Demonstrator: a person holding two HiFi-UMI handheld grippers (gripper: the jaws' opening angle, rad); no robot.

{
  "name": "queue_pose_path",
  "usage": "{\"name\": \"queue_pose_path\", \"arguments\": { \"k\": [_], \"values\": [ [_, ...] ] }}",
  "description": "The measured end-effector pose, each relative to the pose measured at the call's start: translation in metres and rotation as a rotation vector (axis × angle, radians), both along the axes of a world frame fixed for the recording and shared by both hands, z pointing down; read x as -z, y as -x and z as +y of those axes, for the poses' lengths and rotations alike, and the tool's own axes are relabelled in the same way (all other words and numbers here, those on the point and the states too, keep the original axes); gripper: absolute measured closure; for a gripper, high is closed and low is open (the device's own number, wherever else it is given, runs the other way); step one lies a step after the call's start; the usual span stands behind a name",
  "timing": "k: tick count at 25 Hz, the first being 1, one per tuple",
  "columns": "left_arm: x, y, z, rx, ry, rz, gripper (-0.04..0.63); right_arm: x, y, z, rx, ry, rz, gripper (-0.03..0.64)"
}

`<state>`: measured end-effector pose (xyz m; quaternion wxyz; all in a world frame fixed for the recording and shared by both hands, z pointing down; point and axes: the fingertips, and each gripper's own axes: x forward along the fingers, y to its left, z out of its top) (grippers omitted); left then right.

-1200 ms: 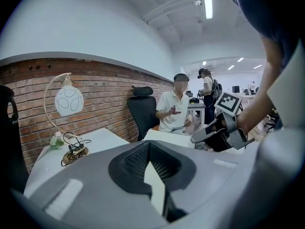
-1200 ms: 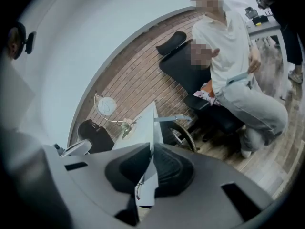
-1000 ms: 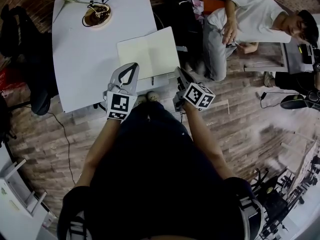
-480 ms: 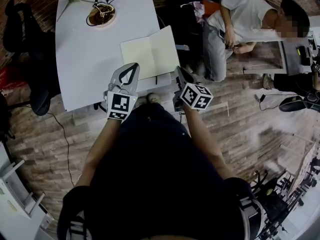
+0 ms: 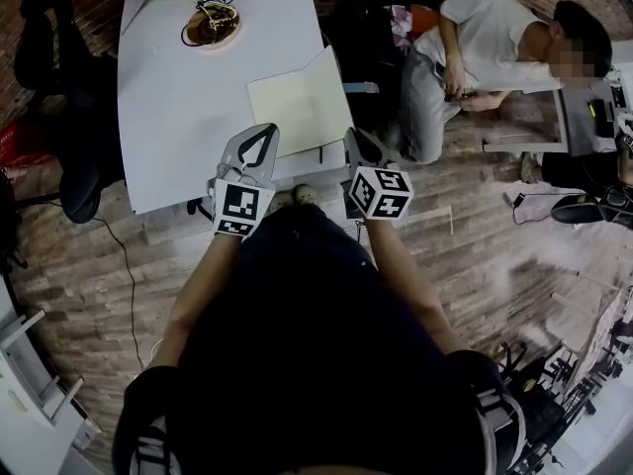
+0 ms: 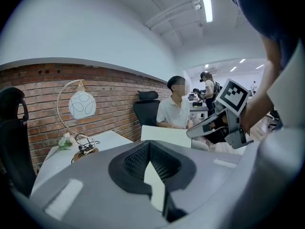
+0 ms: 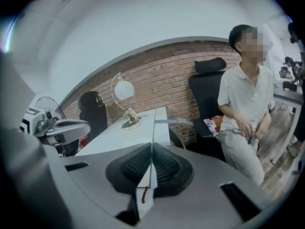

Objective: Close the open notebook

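The open notebook with pale pages lies near the front edge of the white table. My right gripper is at its near right corner, and its jaws are closing. In the right gripper view the pads press on the thin edge of the notebook's right half, and a red ribbon hangs below. That half stands lifted off the table. My left gripper is shut with nothing in it, above the table's front edge by the notebook's left side.
A lamp with a round shade and a wooden base stands at the table's far end. A black chair is left of the table. A seated person and another black chair are to the right. The floor is wood.
My right gripper has rolled and risen a little, and the notebook's right half has come up with it. The left gripper has stayed where it was.
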<state>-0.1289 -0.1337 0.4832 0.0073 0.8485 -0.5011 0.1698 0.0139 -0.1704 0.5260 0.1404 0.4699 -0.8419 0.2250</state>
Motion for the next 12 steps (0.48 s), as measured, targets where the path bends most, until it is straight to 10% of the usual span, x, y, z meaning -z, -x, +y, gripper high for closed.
{"name": "queue_pose_path", "arguments": {
  "k": [12],
  "values": [
    [-0.003, 0.018, 0.011, 0.031, 0.003, 0.001, 0.598, 0.008, 0.030, 0.009, 0.090, -0.086, 0.135, 0.597]
  ]
}}
